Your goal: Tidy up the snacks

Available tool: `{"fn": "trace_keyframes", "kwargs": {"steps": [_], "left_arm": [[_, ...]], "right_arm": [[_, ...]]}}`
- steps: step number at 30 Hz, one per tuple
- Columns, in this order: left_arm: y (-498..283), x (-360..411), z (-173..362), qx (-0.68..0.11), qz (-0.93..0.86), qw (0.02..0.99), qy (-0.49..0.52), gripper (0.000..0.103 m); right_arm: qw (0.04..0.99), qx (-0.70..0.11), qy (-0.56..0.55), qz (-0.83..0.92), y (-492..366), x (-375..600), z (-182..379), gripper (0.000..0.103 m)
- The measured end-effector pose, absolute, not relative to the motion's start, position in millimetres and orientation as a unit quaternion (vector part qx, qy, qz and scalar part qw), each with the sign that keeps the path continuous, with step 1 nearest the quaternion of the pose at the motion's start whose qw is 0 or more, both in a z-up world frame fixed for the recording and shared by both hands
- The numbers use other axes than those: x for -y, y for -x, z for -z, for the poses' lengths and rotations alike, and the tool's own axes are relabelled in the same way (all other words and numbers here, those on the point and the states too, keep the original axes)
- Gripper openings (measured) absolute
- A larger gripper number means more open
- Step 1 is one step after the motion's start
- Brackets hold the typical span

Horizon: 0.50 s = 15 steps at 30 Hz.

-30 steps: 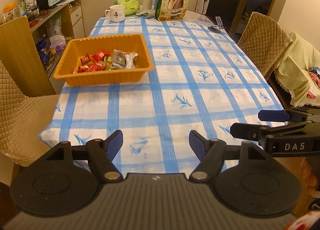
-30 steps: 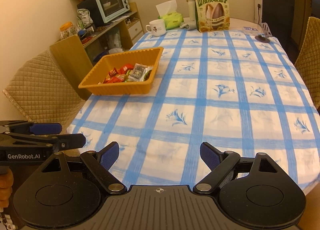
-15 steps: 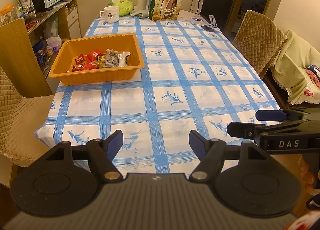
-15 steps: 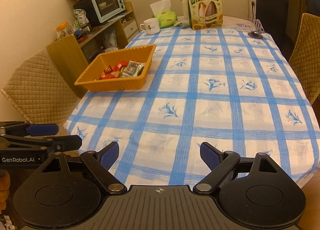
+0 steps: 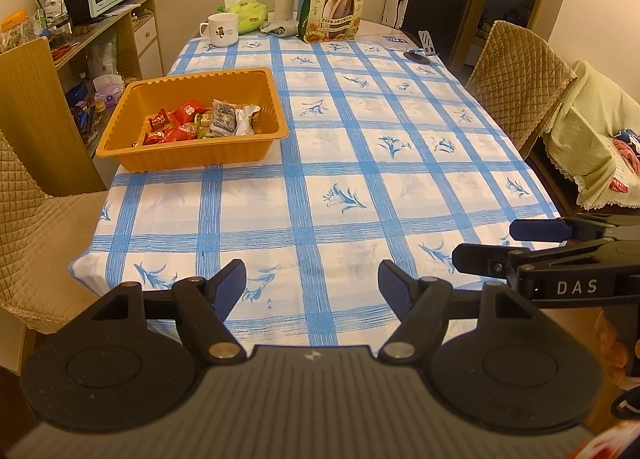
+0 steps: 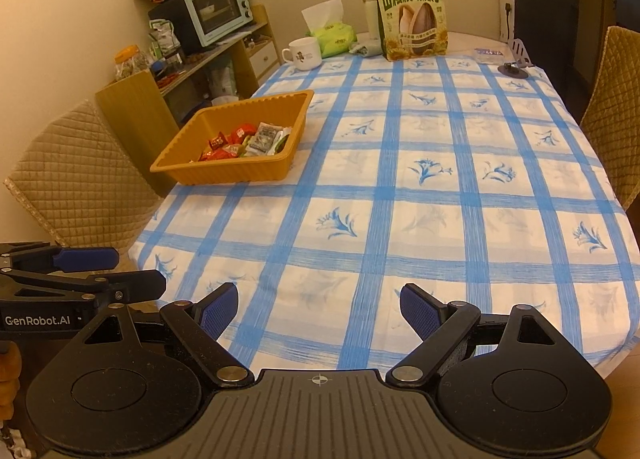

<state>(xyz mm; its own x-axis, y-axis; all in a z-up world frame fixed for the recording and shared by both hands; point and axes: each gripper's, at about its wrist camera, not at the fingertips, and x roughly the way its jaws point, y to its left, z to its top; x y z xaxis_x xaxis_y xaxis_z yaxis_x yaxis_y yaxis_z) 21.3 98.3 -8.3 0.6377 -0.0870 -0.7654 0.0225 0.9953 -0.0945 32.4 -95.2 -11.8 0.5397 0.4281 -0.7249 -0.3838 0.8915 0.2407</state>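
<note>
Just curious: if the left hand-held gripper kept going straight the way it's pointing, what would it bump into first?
Probably the checked tablecloth near the table's front edge; the left hand-held gripper tilts down at bare cloth.

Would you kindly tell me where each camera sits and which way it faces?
Left wrist: on the left hand-held gripper, aimed down the checked table; its open fingers show, with the right hand-held gripper at right.
Right wrist: on the right hand-held gripper, same heading; open fingers, left one at left.
Shared: orange tray of snacks, seed bag, mug.
</note>
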Motion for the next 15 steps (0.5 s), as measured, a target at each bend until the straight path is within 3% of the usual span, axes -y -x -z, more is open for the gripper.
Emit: {"fn": "trace_keyframes", "kwargs": {"steps": [15], "left_arm": [[-32,-89,6,-0.423,0.039,0.905,0.031,0.071]], "right_arm": [[0.879,-0.419,-0.033,-0.223,-36,96,12,0.088]]}}
